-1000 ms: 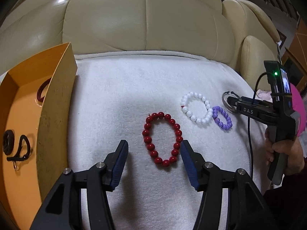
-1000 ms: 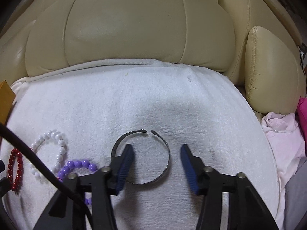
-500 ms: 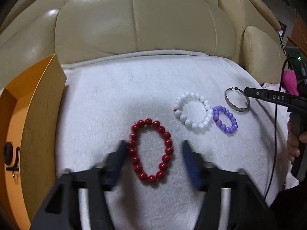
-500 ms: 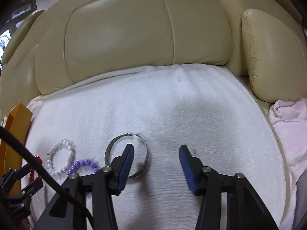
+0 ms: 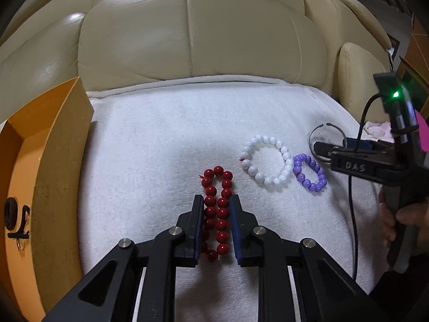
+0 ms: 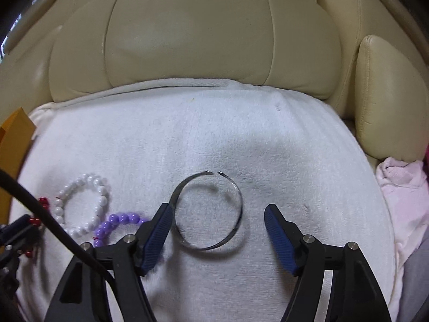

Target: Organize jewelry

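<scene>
- The left gripper (image 5: pixel 215 209) is clamped on the red bracelet (image 5: pixel 217 209), squeezing it into a narrow loop on the towel (image 5: pixel 161 145); the right gripper (image 6: pixel 215 221) has its jaws wide apart around the cuff (image 6: pixel 208 210), which lies flat, nearer the left finger.
- The orange tray (image 5: pixel 26 145) stands at the towel's left edge; it holds dark items (image 5: pixel 14 218), perhaps straps or cords, too dim to name.
- The white bracelet (image 5: pixel 265 161) and purple bracelet (image 5: pixel 309 173) lie touching, between the red one and the cuff.
- Beyond the towel rise cream leather cushions (image 5: pixel 187 35); a pink cloth (image 6: pixel 402 187) lies at far right.
</scene>
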Tool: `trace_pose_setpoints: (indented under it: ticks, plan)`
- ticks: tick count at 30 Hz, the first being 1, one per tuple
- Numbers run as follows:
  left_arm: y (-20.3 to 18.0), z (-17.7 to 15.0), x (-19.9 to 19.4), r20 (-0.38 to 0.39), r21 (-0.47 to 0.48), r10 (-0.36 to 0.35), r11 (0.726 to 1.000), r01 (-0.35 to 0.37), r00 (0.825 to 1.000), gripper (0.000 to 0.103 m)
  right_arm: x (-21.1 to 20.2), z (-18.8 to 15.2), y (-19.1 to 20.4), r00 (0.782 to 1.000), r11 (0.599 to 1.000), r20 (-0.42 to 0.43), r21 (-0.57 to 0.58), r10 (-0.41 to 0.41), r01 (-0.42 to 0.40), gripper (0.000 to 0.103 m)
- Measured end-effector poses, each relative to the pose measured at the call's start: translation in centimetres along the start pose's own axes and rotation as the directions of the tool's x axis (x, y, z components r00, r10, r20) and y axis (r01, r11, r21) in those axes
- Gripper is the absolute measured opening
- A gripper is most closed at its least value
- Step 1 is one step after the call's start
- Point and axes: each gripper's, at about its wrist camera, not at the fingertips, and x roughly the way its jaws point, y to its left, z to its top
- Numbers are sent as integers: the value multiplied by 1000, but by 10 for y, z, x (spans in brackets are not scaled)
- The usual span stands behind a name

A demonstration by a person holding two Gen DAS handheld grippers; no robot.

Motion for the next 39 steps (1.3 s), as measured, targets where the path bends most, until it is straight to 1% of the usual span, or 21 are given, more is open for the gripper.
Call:
trace_pose_setpoints:
  ticks: [4,5,6,8,11,15,18,21,24,25,27,28,30,32,33,34,35,37,39]
  plan:
    - [1,0,-6,12,-9,-2,1000,2,1000,20,3,0,17,998,997,4,-41,-65,65,75]
    - [1,0,-6,14,-11,-2,1000,2,1000,16,2,0,20,998,996,7,-49,-69,70,75]
    - [2,1,-7,14,-15,-4,1000,5,1000,15,-1,1,20,999,997,8,-47,-52,52,76]
    - [3,1,-9,19,-21,-6,1000,7,1000,15,-7,3,15,1000,1000,23,-9,-9,9,76]
    - [1,1,-9,20,-21,-10,1000,10,1000,15,-11,6,11,999,1000,45,22,-2,1,76]
    - [-1,2,-1,0,-25,-4,1000,4,1000,15,-4,7,12,999,999,7,27,35,-35,76]
    - [2,4,0,-4,-35,-5,999,5,1000,15,-13,11,14,999,999,42,26,31,-32,76]
    - [5,4,0,-5,-25,6,1000,-7,1000,15,-26,11,1,996,997,88,69,32,-38,76]
    - [6,2,0,-11,-9,21,1000,-22,1000,15,-30,12,-17,994,989,96,135,45,-58,76]
    - [6,1,-1,-12,-7,24,1000,-24,1000,15,-31,12,-26,994,984,106,168,40,-57,76]
    - [5,1,-1,-14,-6,24,1000,-24,1000,16,-33,13,-42,991,970,118,227,56,-82,76]
    - [4,0,-1,-15,-3,25,1000,-25,1000,18,-34,14,-51,991,961,116,260,61,-90,76]
    - [1,-1,-1,-19,3,25,1000,-25,1000,32,-33,13,-66,990,945,122,311,70,-105,76]
    - [0,-3,-3,-18,13,25,1000,-25,1000,51,-32,11,-69,987,939,111,311,118,-148,76]
    - [-2,-4,-3,-20,20,35,999,-35,999,55,-32,9,-64,985,944,97,286,143,-165,76]
    - [-3,-4,-3,-21,25,45,999,-44,999,57,-29,9,-55,984,954,77,241,164,-178,76]
    - [-4,-5,-3,-22,28,51,998,-50,998,58,-28,8,-46,984,966,57,189,170,-177,75]
    - [-6,-7,-1,-26,38,65,997,-64,998,59,-26,6,-22,987,983,24,90,161,-163,75]
    - [-9,-8,2,-33,45,71,997,-70,997,60,-21,3,-4,990,990,4,41,138,-138,75]
